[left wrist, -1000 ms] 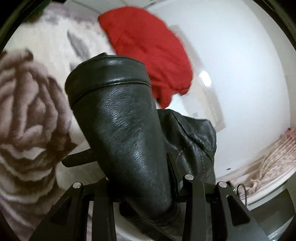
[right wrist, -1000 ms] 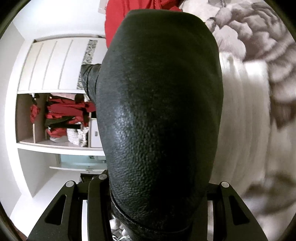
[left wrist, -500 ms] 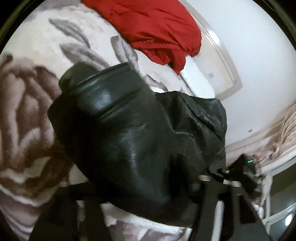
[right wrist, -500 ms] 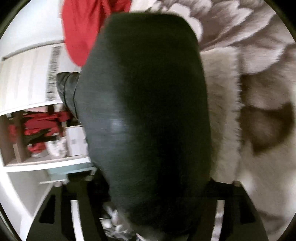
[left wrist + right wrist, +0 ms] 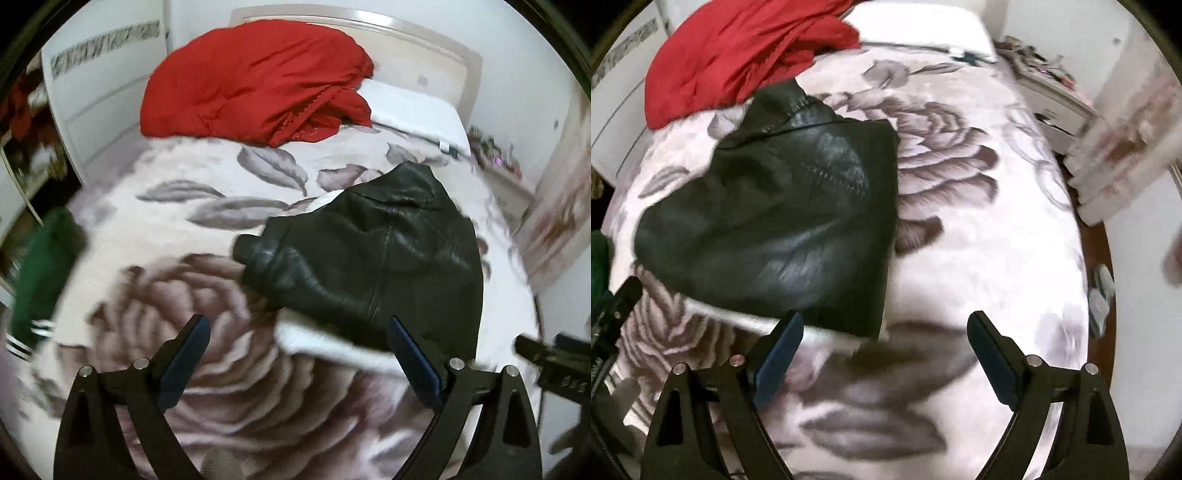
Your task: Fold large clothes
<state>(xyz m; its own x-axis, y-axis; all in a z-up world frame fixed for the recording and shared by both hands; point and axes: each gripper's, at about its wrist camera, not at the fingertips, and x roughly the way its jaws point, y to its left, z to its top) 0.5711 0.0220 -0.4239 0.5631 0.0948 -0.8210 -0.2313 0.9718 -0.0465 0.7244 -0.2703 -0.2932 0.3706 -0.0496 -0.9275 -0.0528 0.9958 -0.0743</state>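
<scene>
A black leather jacket [image 5: 376, 251] lies folded on the floral bed blanket [image 5: 207, 302], one sleeve end sticking out to its left. It also shows in the right wrist view [image 5: 783, 221] as a flat dark bundle. My left gripper [image 5: 297, 332] is open and empty, hovering just in front of the jacket's near edge. My right gripper [image 5: 884, 328] is open and empty, at the jacket's near right corner. The right gripper's body [image 5: 554, 362] shows at the right edge of the left wrist view.
A red garment [image 5: 258, 77] is heaped at the head of the bed, also in the right wrist view [image 5: 738, 48]. A green garment with white stripes [image 5: 37, 273] lies at the bed's left edge. A white wardrobe [image 5: 103, 74] stands left, a cluttered shelf [image 5: 1049, 88] right.
Both grippers let go of the black jacket and opened. The jacket dropped onto the blanket, and both grippers pulled back from it.
</scene>
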